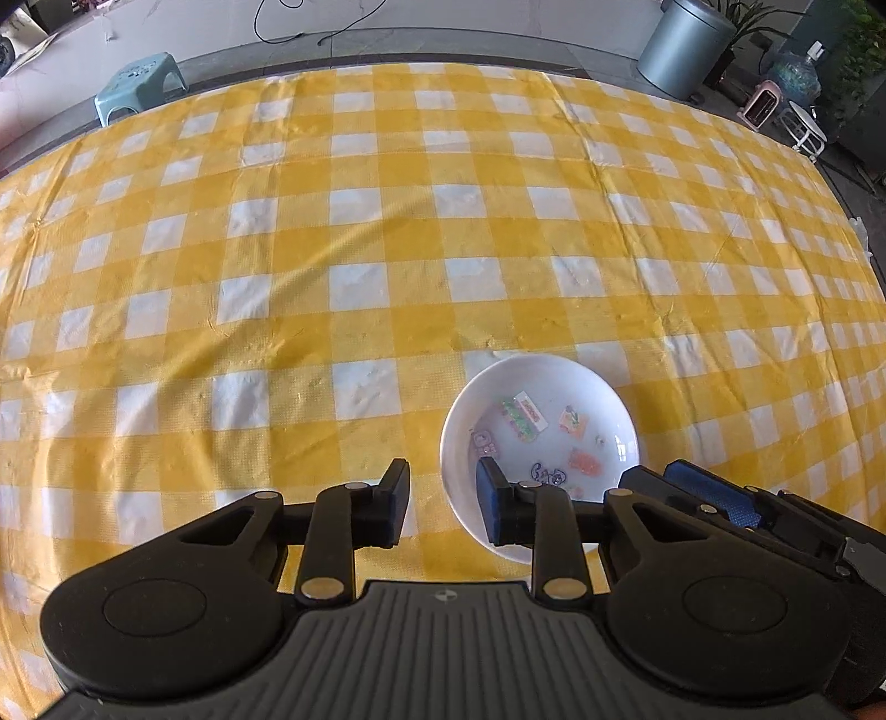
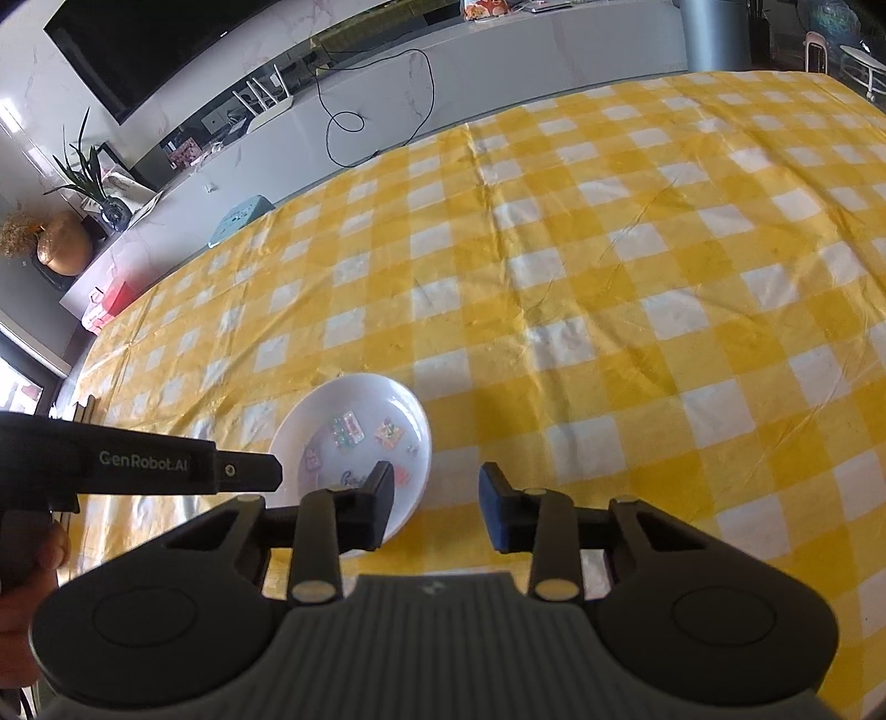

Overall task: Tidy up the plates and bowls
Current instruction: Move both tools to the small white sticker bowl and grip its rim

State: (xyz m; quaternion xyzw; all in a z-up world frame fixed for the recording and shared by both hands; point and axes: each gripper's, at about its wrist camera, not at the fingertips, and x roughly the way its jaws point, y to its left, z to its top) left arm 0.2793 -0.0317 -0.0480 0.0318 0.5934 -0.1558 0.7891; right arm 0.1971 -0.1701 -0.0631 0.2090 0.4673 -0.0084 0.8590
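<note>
A white bowl (image 1: 540,437) with colourful stickers inside sits on the yellow-and-white checked tablecloth (image 1: 354,249). My left gripper (image 1: 443,501) is open and empty; its right finger hangs over the bowl's near-left rim and its left finger is outside the bowl. In the right wrist view the same bowl (image 2: 354,437) lies front left. My right gripper (image 2: 437,507) is open and empty, its left finger over the bowl's near-right rim. The left gripper's body (image 2: 138,462) reaches in from the left there, and the right gripper (image 1: 714,493) shows at the bowl's right in the left wrist view.
The table's far edge runs along the top. Beyond it are a teal stool (image 1: 138,86), a grey bin (image 1: 686,47) and a white rack (image 1: 805,130). A low cabinet with cables, a TV (image 2: 166,39) and plants stands behind in the right wrist view.
</note>
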